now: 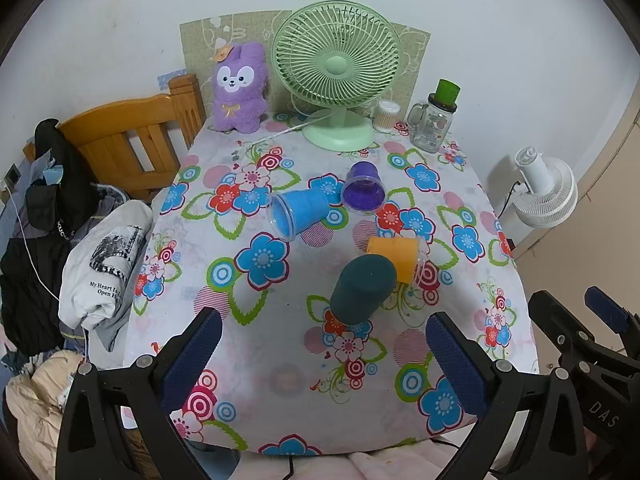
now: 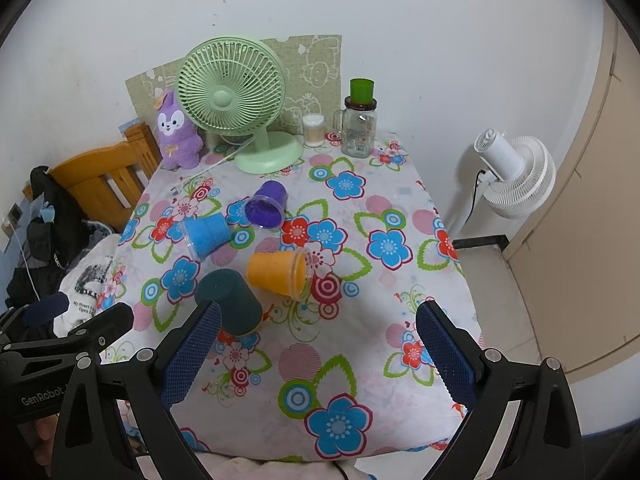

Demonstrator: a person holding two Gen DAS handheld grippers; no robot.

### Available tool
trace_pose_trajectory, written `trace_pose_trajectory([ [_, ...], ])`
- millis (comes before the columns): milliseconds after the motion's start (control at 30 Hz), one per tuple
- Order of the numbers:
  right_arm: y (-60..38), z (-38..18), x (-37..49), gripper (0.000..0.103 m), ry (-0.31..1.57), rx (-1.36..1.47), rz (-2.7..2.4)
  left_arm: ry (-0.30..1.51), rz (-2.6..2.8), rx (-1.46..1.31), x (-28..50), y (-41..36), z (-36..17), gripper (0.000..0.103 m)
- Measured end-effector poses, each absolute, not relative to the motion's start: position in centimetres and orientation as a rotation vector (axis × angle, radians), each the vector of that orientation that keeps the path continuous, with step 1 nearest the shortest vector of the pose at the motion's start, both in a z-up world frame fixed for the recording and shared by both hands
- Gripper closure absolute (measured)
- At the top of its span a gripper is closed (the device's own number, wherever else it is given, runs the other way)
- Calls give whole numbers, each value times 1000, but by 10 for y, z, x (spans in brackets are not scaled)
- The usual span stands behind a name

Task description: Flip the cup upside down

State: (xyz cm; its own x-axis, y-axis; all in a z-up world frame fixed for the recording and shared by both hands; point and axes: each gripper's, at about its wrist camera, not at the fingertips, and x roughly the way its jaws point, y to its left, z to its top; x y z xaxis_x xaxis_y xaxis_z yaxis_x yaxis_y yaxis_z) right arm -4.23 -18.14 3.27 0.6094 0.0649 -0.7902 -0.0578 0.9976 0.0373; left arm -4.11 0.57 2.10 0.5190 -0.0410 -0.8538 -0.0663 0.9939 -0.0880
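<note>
Several cups sit on the floral tablecloth (image 1: 280, 344). A dark teal cup (image 1: 362, 290) stands upside down near the front; it also shows in the right wrist view (image 2: 230, 300). An orange cup (image 1: 394, 256) (image 2: 278, 272), a blue cup (image 1: 298, 212) (image 2: 206, 234) and a purple cup (image 1: 363, 188) (image 2: 266, 204) lie on their sides. My left gripper (image 1: 324, 348) is open and empty, just in front of the teal cup. My right gripper (image 2: 318, 344) is open and empty, to the right of the teal cup.
A green desk fan (image 1: 336, 72), a purple plush toy (image 1: 239, 88), a cotton swab jar (image 1: 387, 116) and a glass jar with a green lid (image 1: 434, 124) stand at the table's back. A wooden bed frame (image 1: 128, 136) and clothes (image 1: 60, 220) are left. A white fan (image 2: 516, 176) stands right.
</note>
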Motion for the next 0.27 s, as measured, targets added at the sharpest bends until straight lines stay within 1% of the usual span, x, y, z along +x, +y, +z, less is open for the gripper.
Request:
trace_pose_trajectory([
  [267,-184,22,-35,4,941,10,66,1061,14,-102,-32,3,11,0],
])
